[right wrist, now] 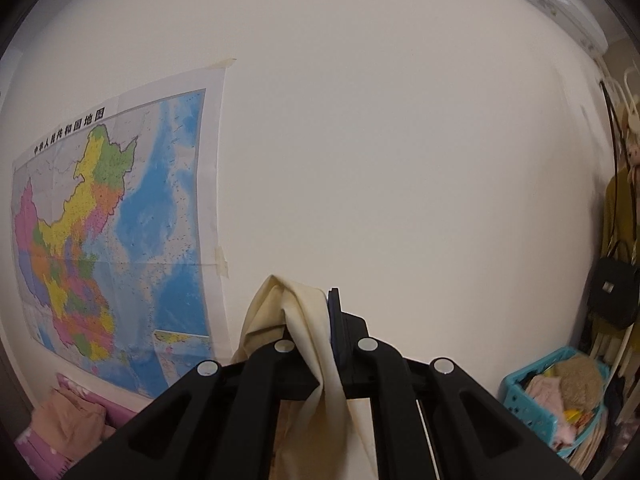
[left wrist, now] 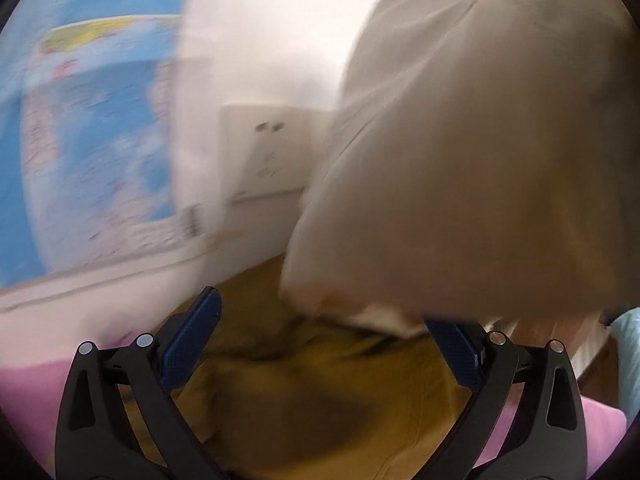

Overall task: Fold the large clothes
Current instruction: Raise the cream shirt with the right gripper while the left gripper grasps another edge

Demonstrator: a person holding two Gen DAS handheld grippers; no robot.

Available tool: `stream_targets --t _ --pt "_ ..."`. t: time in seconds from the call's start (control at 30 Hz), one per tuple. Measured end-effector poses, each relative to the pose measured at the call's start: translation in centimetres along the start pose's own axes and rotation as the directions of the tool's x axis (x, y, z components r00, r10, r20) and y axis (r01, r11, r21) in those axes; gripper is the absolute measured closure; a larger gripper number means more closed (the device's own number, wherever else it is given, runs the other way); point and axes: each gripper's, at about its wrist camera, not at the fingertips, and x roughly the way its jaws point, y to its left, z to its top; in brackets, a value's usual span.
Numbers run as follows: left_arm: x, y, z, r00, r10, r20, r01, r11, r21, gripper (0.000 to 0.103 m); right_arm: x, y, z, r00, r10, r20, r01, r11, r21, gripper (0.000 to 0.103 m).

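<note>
A large cream garment (left wrist: pixel 480 152) hangs in the air at the right of the blurred left wrist view. My left gripper (left wrist: pixel 320 324) is open, with blue pads wide apart, and the garment's lower edge hangs just over its right fingertip. Below it lies an ochre-yellow cloth (left wrist: pixel 304 392) on a pink bed sheet (left wrist: pixel 28 392). In the right wrist view my right gripper (right wrist: pixel 316 316) is shut on a fold of the cream garment (right wrist: pixel 296 312), held up high toward the white wall.
A colourful map (right wrist: pixel 112 232) hangs on the wall at left. A wall socket (left wrist: pixel 268 148) is beside it. A blue basket (right wrist: pixel 556 396) with clothes stands at right, below hanging bags (right wrist: pixel 612 292). A pink garment (right wrist: pixel 68 420) lies on the bed.
</note>
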Motion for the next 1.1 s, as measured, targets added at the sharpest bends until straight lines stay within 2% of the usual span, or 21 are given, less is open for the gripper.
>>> stream_targets --t 0.07,0.13,0.17,0.2,0.33,0.5,0.6,0.73,0.9,0.97,1.0,1.03,1.1 --pt "1.2 -0.3 0.4 0.999 -0.047 0.009 0.047 0.999 0.002 0.022 -0.3 -0.5 0.0 1.000 -0.002 0.004 0.002 1.000 0.001 0.100" --pt "2.4 -0.5 0.8 0.997 -0.074 -0.027 0.074 0.997 -0.017 0.077 -0.5 -1.1 -0.1 1.000 -0.014 0.003 0.014 1.000 0.009 0.100" --pt "2.9 -0.5 1.0 0.995 -0.096 -0.035 0.095 0.995 -0.029 0.091 -0.7 -1.5 -0.2 1.000 -0.023 0.003 0.023 1.000 0.010 0.100" --pt "3.2 -0.8 1.4 0.996 -0.081 -0.034 0.080 0.996 -0.024 0.100 -0.9 -2.0 -0.2 1.000 -0.028 0.004 0.028 0.999 0.017 0.100" --pt "2.6 -2.5 4.2 0.999 -0.039 0.015 0.039 0.999 0.004 0.102 -2.6 -4.1 0.3 0.997 -0.072 0.019 0.071 0.996 0.046 0.100" --pt "-0.1 -6.3 10.5 0.991 -0.060 0.120 0.055 0.998 0.042 0.102 -6.9 -5.9 3.0 0.985 -0.151 0.078 0.146 0.987 0.069 0.100" --pt "-3.2 -8.6 15.1 0.975 -0.086 0.206 0.078 0.996 0.049 0.102 -11.8 -5.9 5.9 0.969 -0.190 0.158 0.182 0.981 0.064 0.100" --pt "-7.8 -10.3 19.5 0.951 -0.093 0.294 0.080 0.995 0.055 0.102 -18.6 -4.8 9.4 0.941 -0.210 0.265 0.208 0.978 0.037 0.100" --pt "-17.4 -10.5 22.8 0.903 -0.054 0.425 0.042 0.998 0.038 0.102 -26.7 -3.6 11.8 0.916 -0.180 0.359 0.180 0.983 0.033 0.100" --pt "-22.2 -10.4 23.6 0.890 -0.039 0.455 0.023 0.999 0.042 0.102 -29.3 -3.9 11.9 0.915 -0.149 0.375 0.139 0.989 0.054 0.100" --pt "-24.3 -10.3 23.8 0.886 -0.027 0.462 0.008 0.999 0.043 0.102 -30.3 -4.0 11.8 0.917 -0.126 0.379 0.110 0.992 0.064 0.100" --pt "-28.4 -11.3 22.8 0.883 -0.016 0.468 -0.003 0.999 0.040 0.102 -31.1 -4.0 11.5 0.921 -0.099 0.376 0.081 0.995 0.063 0.100" --pt "-32.7 -11.2 22.1 0.883 0.016 0.469 -0.036 0.999 0.033 0.102 -31.9 -3.9 10.7 0.930 -0.055 0.362 0.031 0.997 0.074 0.100"
